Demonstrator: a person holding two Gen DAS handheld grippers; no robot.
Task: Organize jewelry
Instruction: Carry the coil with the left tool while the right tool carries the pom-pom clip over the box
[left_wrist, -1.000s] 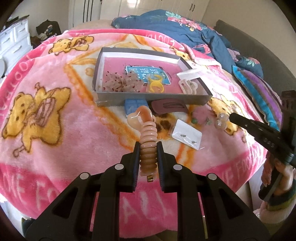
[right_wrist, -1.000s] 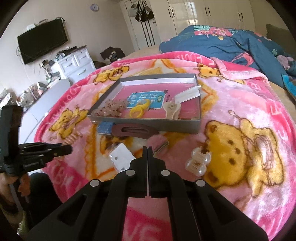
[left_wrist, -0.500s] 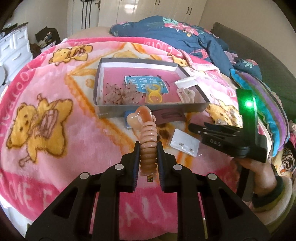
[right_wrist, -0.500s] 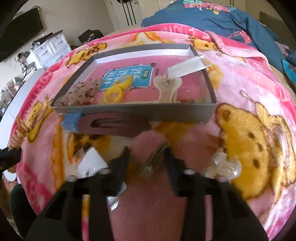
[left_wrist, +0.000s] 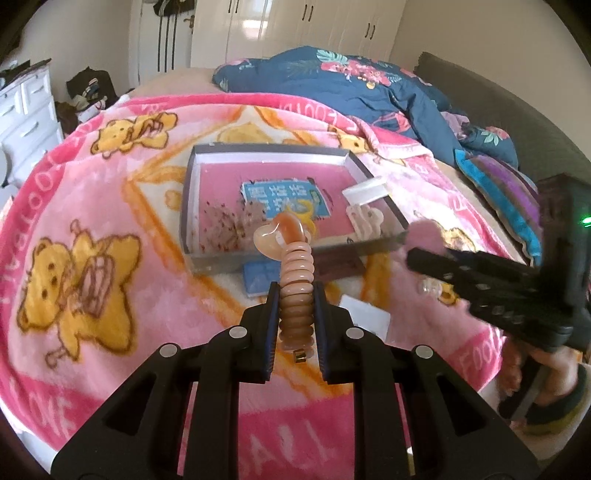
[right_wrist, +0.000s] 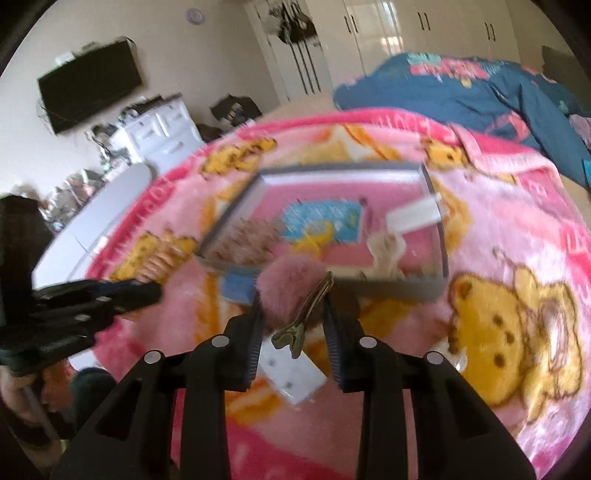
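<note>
pink blanket (left_wrist: 92, 206) with yellow bears, grey tray (left_wrist: 207, 264) pink inside, peach coil bracelet (left_wrist: 295, 291), fluffy pink hair clip (right_wrist: 288, 291), navy floral duvet (left_wrist: 362, 85) at 1 o'clock

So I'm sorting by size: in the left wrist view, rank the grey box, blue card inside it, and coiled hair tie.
1. Grey box
2. Blue card and coiled hair tie: unsure, since the tie is much nearer the camera.

Both wrist cameras look forward and down along their fingers, close above the bed's near edge. Each sees the grey tray (left_wrist: 207, 258) on the pink blanket (right_wrist: 517, 221).
</note>
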